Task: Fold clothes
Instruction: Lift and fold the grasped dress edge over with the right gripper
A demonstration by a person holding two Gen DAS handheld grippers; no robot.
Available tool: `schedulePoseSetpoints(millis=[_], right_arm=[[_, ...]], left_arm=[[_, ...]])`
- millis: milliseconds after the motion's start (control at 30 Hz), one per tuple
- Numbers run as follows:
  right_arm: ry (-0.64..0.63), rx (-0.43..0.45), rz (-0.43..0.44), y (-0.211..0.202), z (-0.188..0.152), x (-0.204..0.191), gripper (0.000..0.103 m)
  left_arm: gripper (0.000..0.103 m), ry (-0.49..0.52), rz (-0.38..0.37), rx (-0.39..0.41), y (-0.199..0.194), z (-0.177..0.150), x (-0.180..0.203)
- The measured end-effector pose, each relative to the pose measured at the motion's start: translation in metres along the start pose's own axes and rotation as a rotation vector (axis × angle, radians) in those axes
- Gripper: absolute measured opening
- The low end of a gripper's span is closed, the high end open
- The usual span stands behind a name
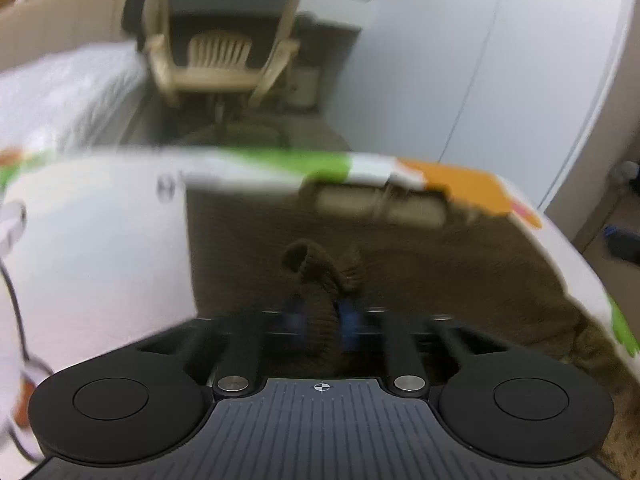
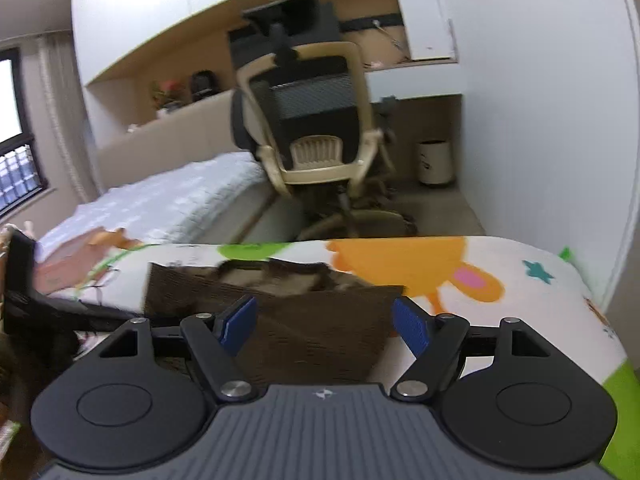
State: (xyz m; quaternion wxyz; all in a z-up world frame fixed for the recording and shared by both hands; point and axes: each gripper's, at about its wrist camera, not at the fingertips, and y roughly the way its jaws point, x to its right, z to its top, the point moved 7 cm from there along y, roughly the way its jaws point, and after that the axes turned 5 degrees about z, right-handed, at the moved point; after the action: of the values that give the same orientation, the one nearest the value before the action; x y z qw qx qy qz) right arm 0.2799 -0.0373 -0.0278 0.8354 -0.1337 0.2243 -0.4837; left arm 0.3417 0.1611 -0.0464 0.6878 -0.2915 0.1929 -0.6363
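brown sweater (image 2: 304, 320) lay on the patterned blanket (image 2: 520, 280), left gripper (image 1: 322, 314) clamped on its cuff (image 1: 320, 268), right gripper (image 2: 326, 324) spread wide above it

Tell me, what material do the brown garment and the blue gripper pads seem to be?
Brown garment: looks like ribbed knit, wool or acrylic, matte; rib lines show. Blue pads on the right hand-held gripper: probably rubber, with a fine ridged texture.
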Motion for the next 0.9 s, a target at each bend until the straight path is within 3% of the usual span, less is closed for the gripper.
schedulePoseSetpoints(millis=[67,167,233,333,433,567,700,767,900], right_arm=[[-0.049,0.015,-0.027,0.005,0.008,0.000,0.075],[-0.163,0.016,-0.065,0.021,0.020,-0.009,0.075],[-0.228,-0.036,-0.099,0.042,0.016,-0.012,0.076],[-0.281,-0.188,-0.161,0.083,-0.010,-0.005,0.076],[-0.313,-0.235,-0.191,0.097,-0.031,0.005,0.088],[-0.349,-0.206,-0.246,0.076,-0.020,0.006,0.088],[-0.398,-0.156,-0.213,0.049,-0.012,-0.019,0.088],[-0.411,-0.167,-0.169,0.044,-0.016,-0.034,0.088],[-0.459,-0.245,-0.205,0.049,-0.046,-0.036,0.087]], left_arm=[[0.015,0.065,0.016,0.114,-0.022,0.030,0.003],[0.018,0.129,0.095,0.183,-0.033,0.054,-0.001],[0.027,0.144,0.119,0.131,-0.021,0.039,-0.007],[0.041,0.169,0.135,0.012,0.001,0.002,-0.017],[0.064,0.147,0.127,-0.033,0.001,-0.018,-0.031],[0.086,0.060,0.033,0.034,-0.032,0.001,-0.039],[0.094,0.012,-0.229,0.101,-0.059,0.017,-0.016],[0.094,-0.010,-0.338,0.075,-0.052,0.013,-0.001],[0.094,-0.061,-0.255,-0.018,-0.010,-0.005,-0.001]])
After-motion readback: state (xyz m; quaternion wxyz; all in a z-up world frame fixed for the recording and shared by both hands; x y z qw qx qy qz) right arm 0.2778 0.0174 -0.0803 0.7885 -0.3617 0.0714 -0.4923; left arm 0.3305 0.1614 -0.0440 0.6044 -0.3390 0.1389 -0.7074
